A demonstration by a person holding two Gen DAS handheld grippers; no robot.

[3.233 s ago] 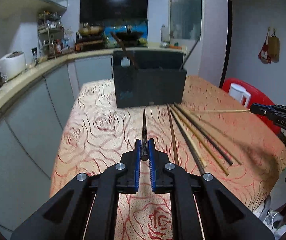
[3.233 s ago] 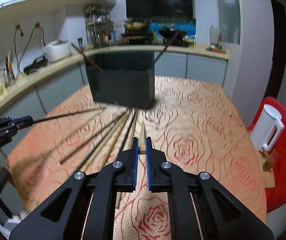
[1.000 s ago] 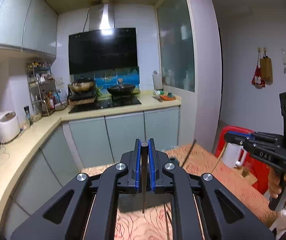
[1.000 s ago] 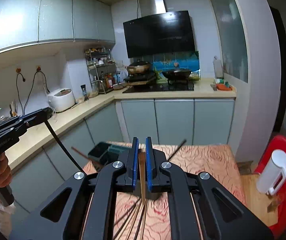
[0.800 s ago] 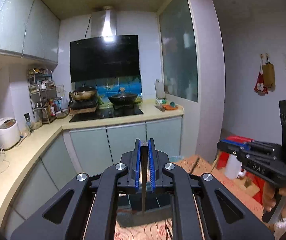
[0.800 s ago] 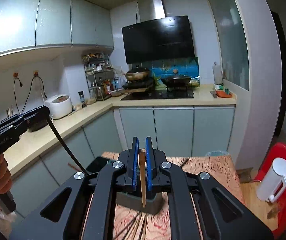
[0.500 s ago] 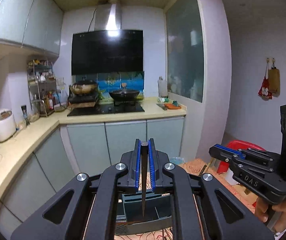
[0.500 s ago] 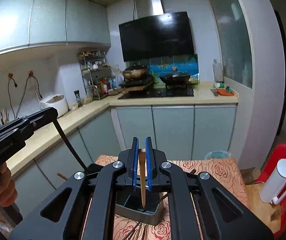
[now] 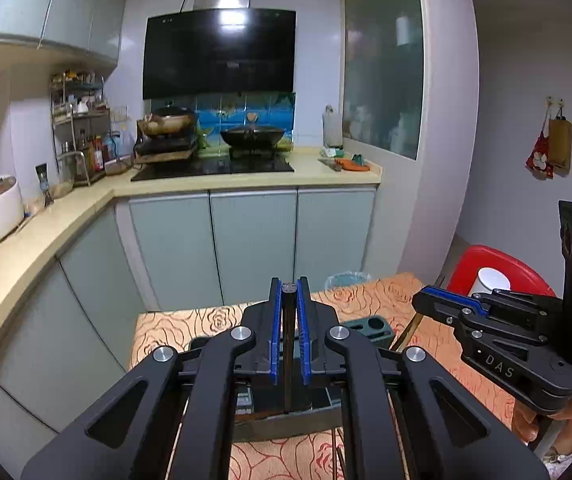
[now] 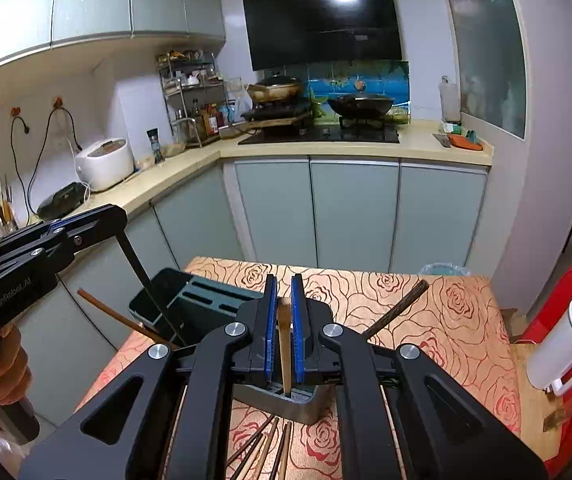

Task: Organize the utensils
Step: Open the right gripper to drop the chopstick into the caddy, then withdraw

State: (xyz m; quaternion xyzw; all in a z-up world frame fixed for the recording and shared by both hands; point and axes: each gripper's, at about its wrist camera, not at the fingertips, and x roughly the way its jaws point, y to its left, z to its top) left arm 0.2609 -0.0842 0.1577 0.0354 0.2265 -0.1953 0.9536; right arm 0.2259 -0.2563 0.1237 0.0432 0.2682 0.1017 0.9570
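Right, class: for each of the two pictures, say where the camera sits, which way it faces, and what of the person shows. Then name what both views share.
Left wrist view: sits on the left gripper, facing the stove wall over the dark holder; its jaws clamp a dark chopstick; the right gripper shows at right.
Right wrist view: sits on the right gripper, facing the same wall; it clamps a light wooden chopstick; the left gripper and a hand show at left.
Shared: holder, rose tablecloth, stove, red chair.
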